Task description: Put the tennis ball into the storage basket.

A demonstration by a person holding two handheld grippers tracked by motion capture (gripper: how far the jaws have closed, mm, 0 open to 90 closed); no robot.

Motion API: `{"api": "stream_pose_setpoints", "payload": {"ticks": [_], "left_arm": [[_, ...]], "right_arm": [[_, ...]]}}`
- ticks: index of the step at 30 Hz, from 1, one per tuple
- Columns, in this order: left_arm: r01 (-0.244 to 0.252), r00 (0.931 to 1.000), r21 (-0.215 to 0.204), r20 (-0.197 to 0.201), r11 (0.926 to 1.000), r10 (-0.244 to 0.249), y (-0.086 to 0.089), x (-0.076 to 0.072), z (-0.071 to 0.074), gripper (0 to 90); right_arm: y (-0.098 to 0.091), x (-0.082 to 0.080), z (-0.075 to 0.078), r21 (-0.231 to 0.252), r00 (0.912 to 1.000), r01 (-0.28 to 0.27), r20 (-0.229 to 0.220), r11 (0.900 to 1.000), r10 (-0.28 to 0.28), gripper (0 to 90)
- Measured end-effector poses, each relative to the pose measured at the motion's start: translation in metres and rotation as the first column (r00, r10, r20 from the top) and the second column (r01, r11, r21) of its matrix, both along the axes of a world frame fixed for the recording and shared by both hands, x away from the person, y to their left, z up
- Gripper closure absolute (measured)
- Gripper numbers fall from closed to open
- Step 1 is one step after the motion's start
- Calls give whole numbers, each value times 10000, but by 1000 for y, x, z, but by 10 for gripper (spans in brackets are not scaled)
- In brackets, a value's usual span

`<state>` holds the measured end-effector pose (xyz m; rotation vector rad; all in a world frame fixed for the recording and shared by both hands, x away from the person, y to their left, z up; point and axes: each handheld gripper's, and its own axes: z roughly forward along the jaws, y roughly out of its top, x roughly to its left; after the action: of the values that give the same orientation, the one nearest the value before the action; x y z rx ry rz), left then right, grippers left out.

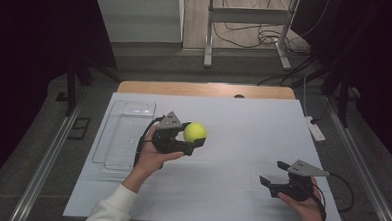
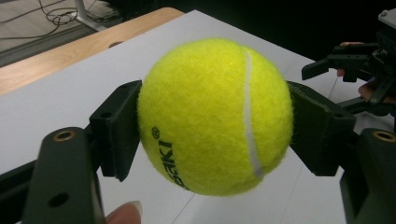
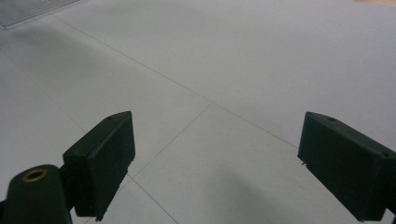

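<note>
Probably lab: black curtains [image 1: 31, 58], floor cables [image 1: 247, 37], metal stand [image 1: 248, 17], covered table [image 1: 243, 122].

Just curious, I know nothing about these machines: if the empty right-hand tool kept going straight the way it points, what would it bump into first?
Probably just the white table top. The right tool tilts down toward it with jaws open, though depth is hard to judge.

A fuzzy yellow-green tennis ball [image 1: 195, 132] with a white seam is sitting clamped and raised, left of the high view's centre.
</note>
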<state>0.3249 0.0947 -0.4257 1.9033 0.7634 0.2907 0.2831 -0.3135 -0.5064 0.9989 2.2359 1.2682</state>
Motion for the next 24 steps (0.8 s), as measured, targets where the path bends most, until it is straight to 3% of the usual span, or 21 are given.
{"api": "stream_pose_setpoints", "payload": {"ticks": [24], "left_arm": [[-928, 9946, -314, 437, 9952, 941, 22, 0, 11, 269]], "right_arm": [[0, 0, 0, -25, 10000, -8, 33, 10000, 9, 112]]}}
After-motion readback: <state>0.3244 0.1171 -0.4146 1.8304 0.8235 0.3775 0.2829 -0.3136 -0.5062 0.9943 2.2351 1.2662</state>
